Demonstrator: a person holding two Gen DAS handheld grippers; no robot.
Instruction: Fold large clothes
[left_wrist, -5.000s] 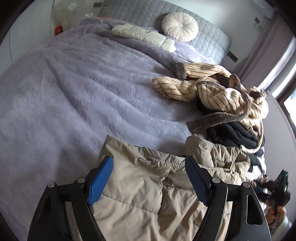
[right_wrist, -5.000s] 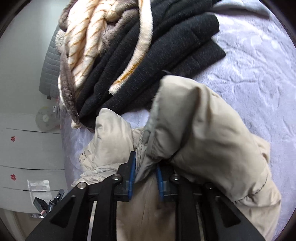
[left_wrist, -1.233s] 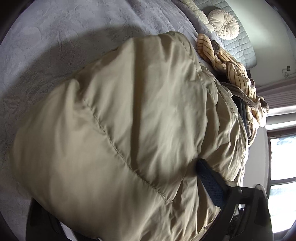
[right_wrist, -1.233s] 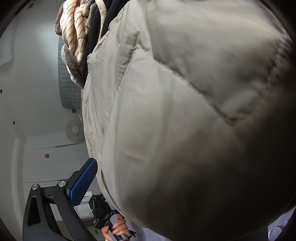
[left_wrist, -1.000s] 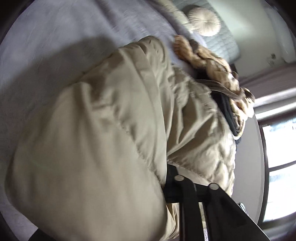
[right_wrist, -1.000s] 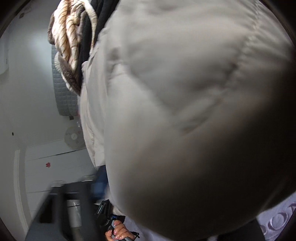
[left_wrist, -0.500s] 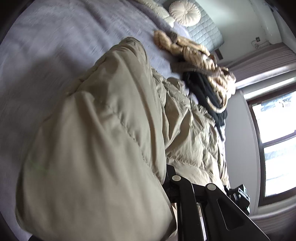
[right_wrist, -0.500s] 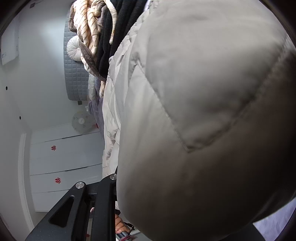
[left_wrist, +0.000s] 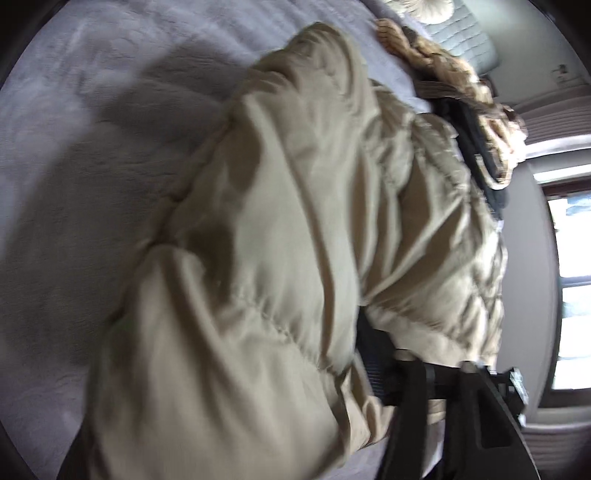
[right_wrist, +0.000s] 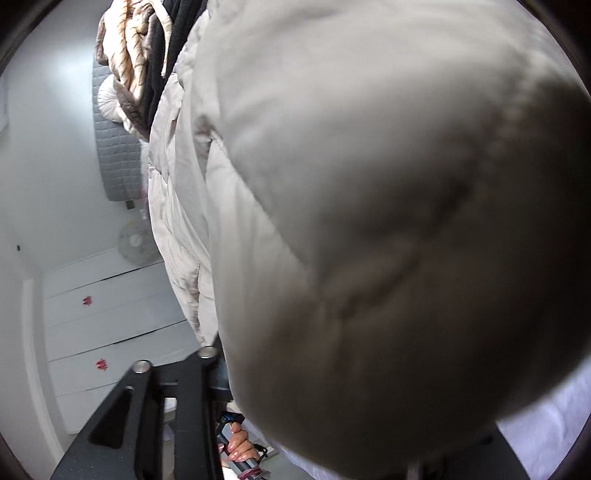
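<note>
A beige puffer jacket (left_wrist: 280, 229) is lifted off the lavender bed (left_wrist: 74, 147) and fills most of both views (right_wrist: 369, 221). My left gripper (left_wrist: 354, 354) is shut on the jacket's fabric; only its right finger (left_wrist: 373, 354) shows, the left one is buried under the padding. My right gripper (right_wrist: 229, 376) is shut on the jacket too; only its left finger (right_wrist: 218, 376) shows at the edge of the fabric. The jacket hangs stretched between the two grippers.
A pile of striped cream and black clothes (left_wrist: 476, 122) lies on the bed beyond the jacket, also in the right wrist view (right_wrist: 147, 55). A grey quilted headboard (left_wrist: 469, 40) and round pillow stand at the far end. A window (left_wrist: 572, 295) is at the right.
Both grippers closed on the jacket about a second ago and have raised it; the jacket now hangs more stretched out, with more of the bed showing beneath it.
</note>
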